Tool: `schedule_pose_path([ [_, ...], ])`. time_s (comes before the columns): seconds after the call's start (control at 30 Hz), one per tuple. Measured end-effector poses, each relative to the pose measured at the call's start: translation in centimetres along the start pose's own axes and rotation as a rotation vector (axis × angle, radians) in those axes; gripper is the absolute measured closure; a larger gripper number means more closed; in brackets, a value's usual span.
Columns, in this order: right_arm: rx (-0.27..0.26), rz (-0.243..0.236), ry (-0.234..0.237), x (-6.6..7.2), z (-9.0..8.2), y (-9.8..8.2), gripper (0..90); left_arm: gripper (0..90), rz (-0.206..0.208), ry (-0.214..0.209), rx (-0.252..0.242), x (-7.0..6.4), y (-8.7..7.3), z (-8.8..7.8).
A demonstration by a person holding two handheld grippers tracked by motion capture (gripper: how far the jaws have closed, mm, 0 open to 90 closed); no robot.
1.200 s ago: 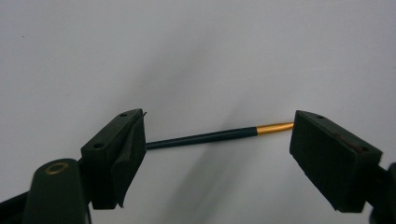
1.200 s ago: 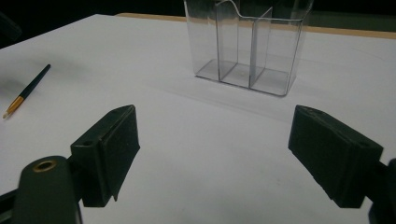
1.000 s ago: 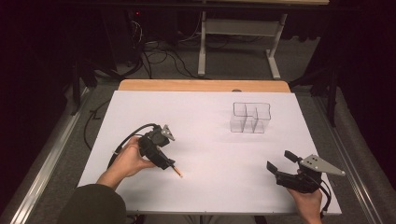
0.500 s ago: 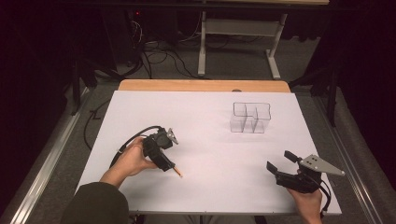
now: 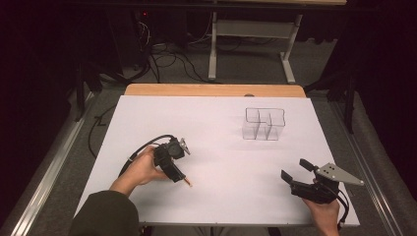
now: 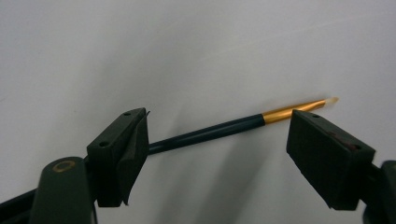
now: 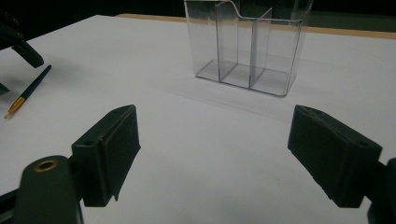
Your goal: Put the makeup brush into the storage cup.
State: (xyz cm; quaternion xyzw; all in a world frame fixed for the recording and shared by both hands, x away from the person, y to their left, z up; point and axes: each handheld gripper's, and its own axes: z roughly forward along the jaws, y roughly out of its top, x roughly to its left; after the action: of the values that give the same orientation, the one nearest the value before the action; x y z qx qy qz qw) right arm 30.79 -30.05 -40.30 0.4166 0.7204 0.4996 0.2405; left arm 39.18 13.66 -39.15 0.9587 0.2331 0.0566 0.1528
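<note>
Lowering my left gripper point(image 6: 217, 140) slightly, I bracket the thin brush point(image 6: 224, 129) lying flat on the white table point(image 5: 221, 128), jaws apart. Next I close on its handle. My right gripper point(image 7: 224, 154) waits, spread, facing the clear organizer point(image 7: 247, 46).

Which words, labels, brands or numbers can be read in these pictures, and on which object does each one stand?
None can be read.
Brush: dark handle and gold band, no print visible.
Clear organizer: plain walls, no label.
Left tool and right tool: black pads with small holes, no markings; a gold ring on each body carries no text.
White table cover: blank.
</note>
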Motion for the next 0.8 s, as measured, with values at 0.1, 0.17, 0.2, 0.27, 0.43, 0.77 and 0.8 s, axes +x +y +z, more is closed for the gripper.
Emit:
schedule_pose_path([
  [0.1, 0.002, 0.002, -0.001, 0.0, 0.0, 0.0, 18.4, 20.7, 0.005, 0.003, 0.003, 0.1, -0.1, 0.3],
  [0.17, -0.002, 0.004, -0.002, 0.0, -0.1, 0.0, 18.4, 21.3, 0.008, -0.003, 0.009, 0.1, -0.1, 0.5],
  [0.2, -0.004, 0.005, -0.003, -0.1, -0.1, 0.0, 18.4, 21.3, 0.014, 0.000, 0.010, 0.1, 0.0, 0.5],
  [0.27, -0.004, 0.007, -0.004, -0.1, -0.1, 0.0, 18.4, 21.5, 0.017, -0.006, 0.012, 0.1, 0.0, 0.7],
  [0.43, -0.004, 0.006, -0.002, -0.1, -0.1, 0.0, 18.4, 21.7, 0.018, -0.005, 0.018, 0.1, 0.0, 0.9],
  [0.77, -0.005, 0.009, 0.002, -0.1, -0.1, 0.0, 18.4, 22.6, 0.021, -0.015, 0.021, 0.2, 0.0, 1.4],
  [0.8, -0.005, 0.009, 0.001, -0.1, -0.1, 0.0, 18.4, 22.7, 0.020, -0.016, 0.021, 0.2, 0.0, 1.4],
])
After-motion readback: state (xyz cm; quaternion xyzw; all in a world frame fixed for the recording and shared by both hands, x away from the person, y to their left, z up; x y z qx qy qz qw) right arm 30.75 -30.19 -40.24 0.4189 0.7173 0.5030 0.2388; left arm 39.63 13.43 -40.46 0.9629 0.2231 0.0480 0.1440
